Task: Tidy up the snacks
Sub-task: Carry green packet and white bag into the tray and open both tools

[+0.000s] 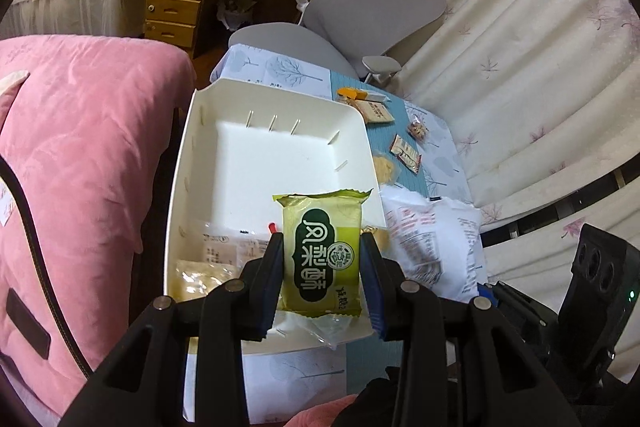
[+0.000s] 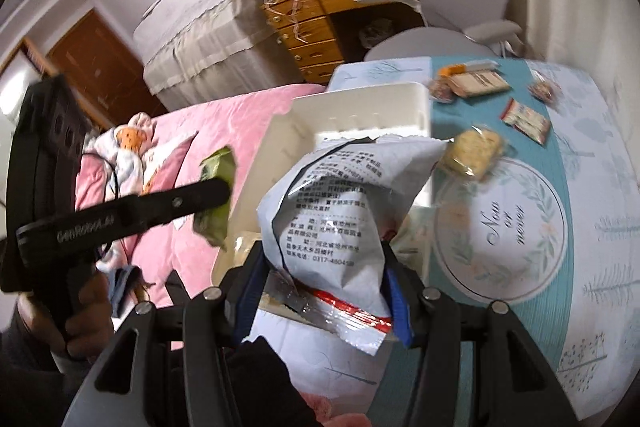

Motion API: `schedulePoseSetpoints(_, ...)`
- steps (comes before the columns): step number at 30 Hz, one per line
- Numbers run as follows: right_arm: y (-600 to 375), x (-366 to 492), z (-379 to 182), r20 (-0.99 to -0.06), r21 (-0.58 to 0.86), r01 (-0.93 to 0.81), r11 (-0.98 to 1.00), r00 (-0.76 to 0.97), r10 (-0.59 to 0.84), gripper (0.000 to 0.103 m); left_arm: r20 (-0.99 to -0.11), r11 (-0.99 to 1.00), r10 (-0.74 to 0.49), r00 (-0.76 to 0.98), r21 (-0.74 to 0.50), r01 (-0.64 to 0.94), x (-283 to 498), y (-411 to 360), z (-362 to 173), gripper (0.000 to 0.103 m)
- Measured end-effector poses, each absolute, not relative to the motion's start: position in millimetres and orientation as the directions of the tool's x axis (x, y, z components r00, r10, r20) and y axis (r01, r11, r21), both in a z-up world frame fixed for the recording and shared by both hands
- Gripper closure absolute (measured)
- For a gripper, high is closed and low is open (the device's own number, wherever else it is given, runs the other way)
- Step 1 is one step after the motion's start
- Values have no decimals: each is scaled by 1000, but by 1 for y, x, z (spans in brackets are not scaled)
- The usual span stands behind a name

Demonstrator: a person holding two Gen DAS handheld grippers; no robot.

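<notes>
Left claw (image 1: 322, 255) grips green snack pack (image 1: 322, 251) | right claw (image 2: 324, 267) grips white bag (image 2: 340, 211)

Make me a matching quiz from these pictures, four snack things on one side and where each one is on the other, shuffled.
Things:
1. green packet
2. white bag
3. white bin
4. red-striped sachet

Places:
A. lying loose on the tablecloth
B. between the left gripper's fingers
C. on the table beside the pink quilt
D. between the right gripper's fingers

Pairs: 1-B, 2-D, 3-C, 4-A
</notes>
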State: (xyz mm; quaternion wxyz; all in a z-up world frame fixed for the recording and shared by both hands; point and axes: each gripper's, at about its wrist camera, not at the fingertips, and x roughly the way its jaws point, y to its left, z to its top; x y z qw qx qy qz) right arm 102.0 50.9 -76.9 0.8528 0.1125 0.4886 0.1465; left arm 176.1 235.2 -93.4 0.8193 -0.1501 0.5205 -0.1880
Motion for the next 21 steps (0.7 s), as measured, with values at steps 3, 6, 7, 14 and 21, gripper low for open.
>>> schedulePoseSetpoints(3,65,101,-76,-801,316,-140,938,491,343,48,-797,888,-459,392,-420,186,182,237,-92,63)
schedulePoseSetpoints(6,72,102,-79,-822,291,-93,952,484,298,47,-798,890,-456,395,-399,222,186,238,-90,49)
schedulePoseSetpoints(7,73,101,-81,-828,287,-71,955,484,285,46,-799,890,-454,394,-390,236,188,238,-90,45)
schedulePoseSetpoints(14,71,90,-92,-839,299,41,953,487,242,45,-818,879,-458,348,-360,311,191,230,-98,39)
schedulePoseSetpoints(21,60,77,-112,-873,306,143,941,438,217,45,-840,863,-463,282,-353,362,185,211,-113,37)
